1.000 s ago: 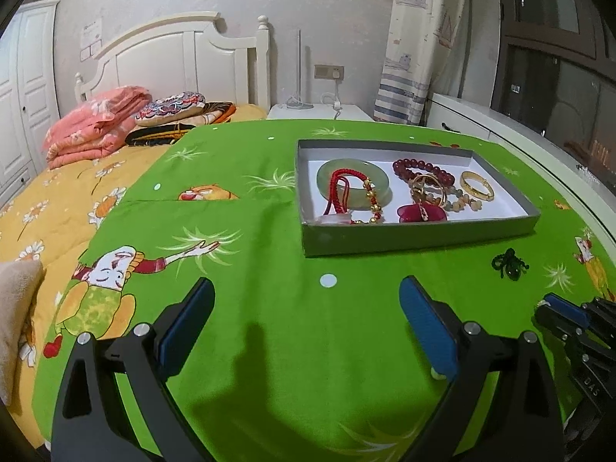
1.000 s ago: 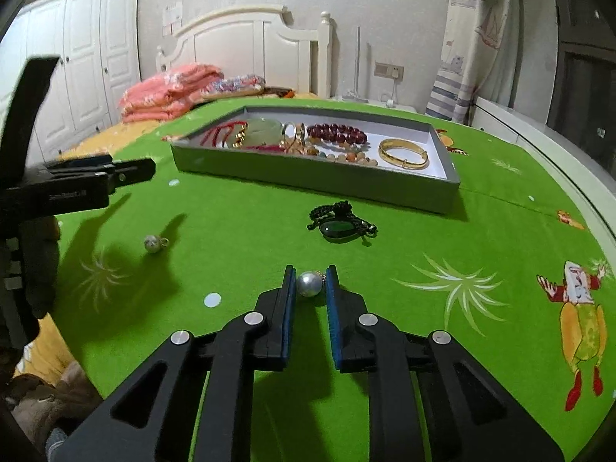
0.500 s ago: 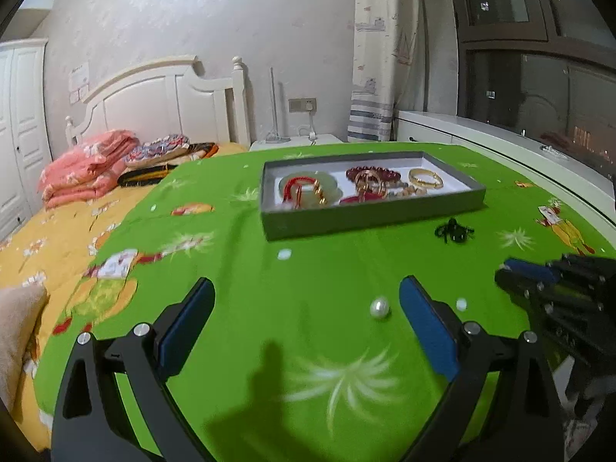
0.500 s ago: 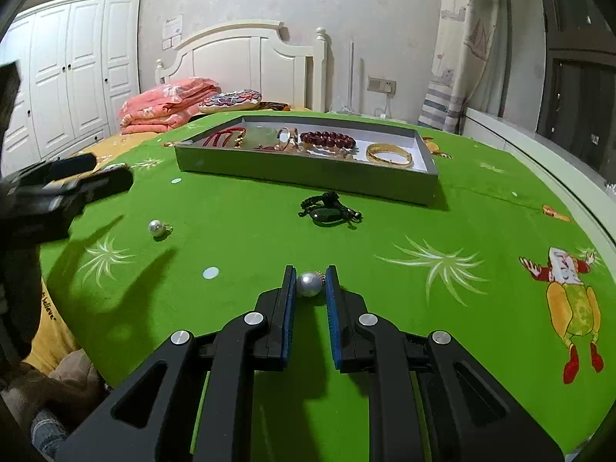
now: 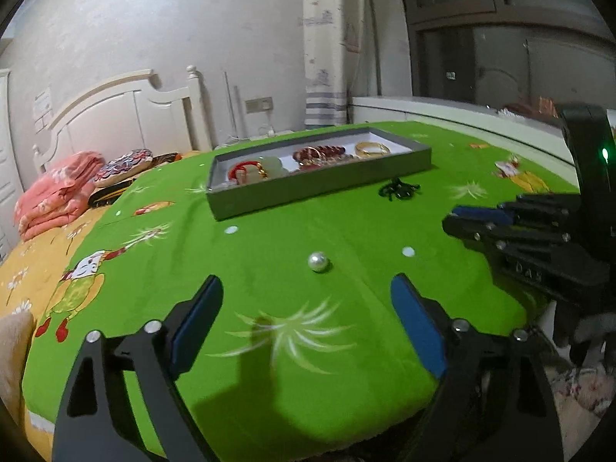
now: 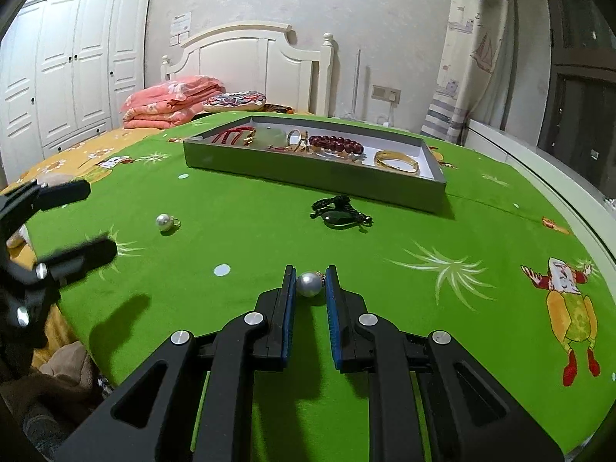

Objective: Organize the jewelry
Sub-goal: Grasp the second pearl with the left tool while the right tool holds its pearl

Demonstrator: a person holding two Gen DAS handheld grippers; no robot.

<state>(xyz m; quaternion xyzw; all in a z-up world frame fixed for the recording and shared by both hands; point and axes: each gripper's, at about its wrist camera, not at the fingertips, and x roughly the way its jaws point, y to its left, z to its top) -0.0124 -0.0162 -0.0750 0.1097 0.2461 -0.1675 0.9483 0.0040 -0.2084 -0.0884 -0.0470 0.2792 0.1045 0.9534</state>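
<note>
A grey jewelry tray (image 5: 319,188) (image 6: 308,171) holds red beads, a jade bangle and a gold bangle (image 6: 396,160). A loose pearl earring (image 5: 318,261) (image 6: 164,222) lies on the green cloth just ahead of my open left gripper (image 5: 306,321). My right gripper (image 6: 310,287) is shut on a second pearl earring (image 6: 309,284), held above the cloth. A black cord pendant (image 5: 398,188) (image 6: 340,213) lies in front of the tray. The right gripper shows at the right of the left wrist view (image 5: 500,227); the left gripper shows at the left of the right wrist view (image 6: 61,231).
The green cartoon cloth (image 6: 423,238) covers a round table beside a bed with pink folded blankets (image 6: 173,102). A white wardrobe (image 6: 69,92) stands far left. A white ledge and curtain (image 5: 327,38) are behind the table.
My left gripper has pulled back and lowered, so the loose pearl now lies centred just ahead of its fingers. The right gripper keeps hold of its pearl and has shifted slightly.
</note>
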